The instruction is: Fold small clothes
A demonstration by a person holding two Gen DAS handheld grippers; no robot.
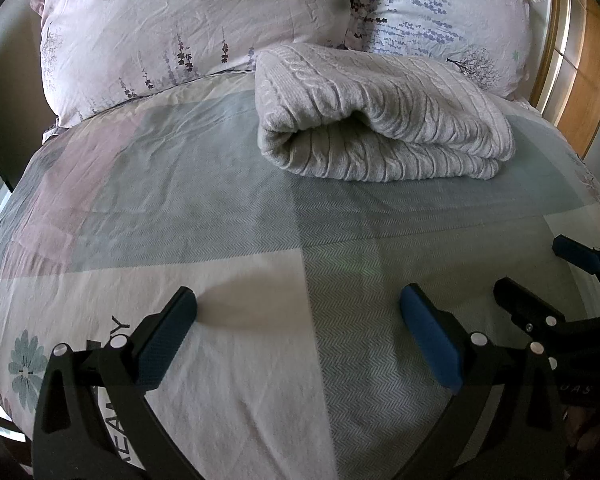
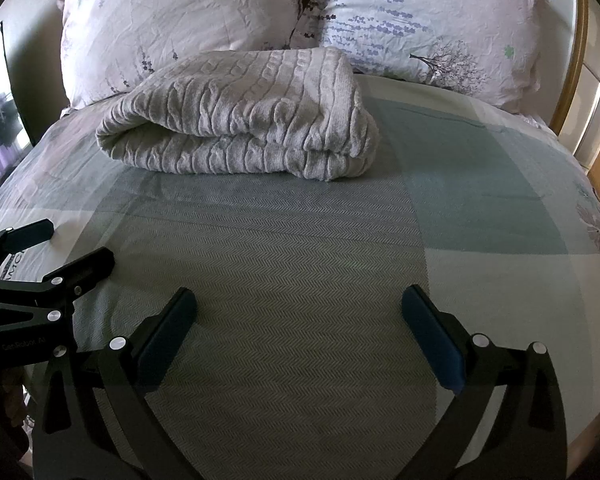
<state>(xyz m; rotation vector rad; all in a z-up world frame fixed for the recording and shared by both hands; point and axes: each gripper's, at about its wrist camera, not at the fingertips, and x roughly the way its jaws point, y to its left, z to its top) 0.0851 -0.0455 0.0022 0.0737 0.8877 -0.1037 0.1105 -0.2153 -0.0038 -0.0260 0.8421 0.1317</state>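
Observation:
A light grey cable-knit sweater (image 1: 380, 120) lies folded into a thick bundle on the bed, near the pillows; in the right wrist view it (image 2: 240, 120) sits upper left of centre. My left gripper (image 1: 298, 308) is open and empty, low over the bedspread, well short of the sweater. My right gripper (image 2: 299, 304) is open and empty too, also short of it. The right gripper shows at the right edge of the left wrist view (image 1: 540, 276), and the left gripper at the left edge of the right wrist view (image 2: 64, 248).
The bedspread (image 2: 300, 240) has grey, green, pink and white patches. Two floral pillows (image 1: 196, 28) (image 2: 428, 20) stand at the head of the bed behind the sweater. A wooden frame and door (image 1: 588, 72) are at the right.

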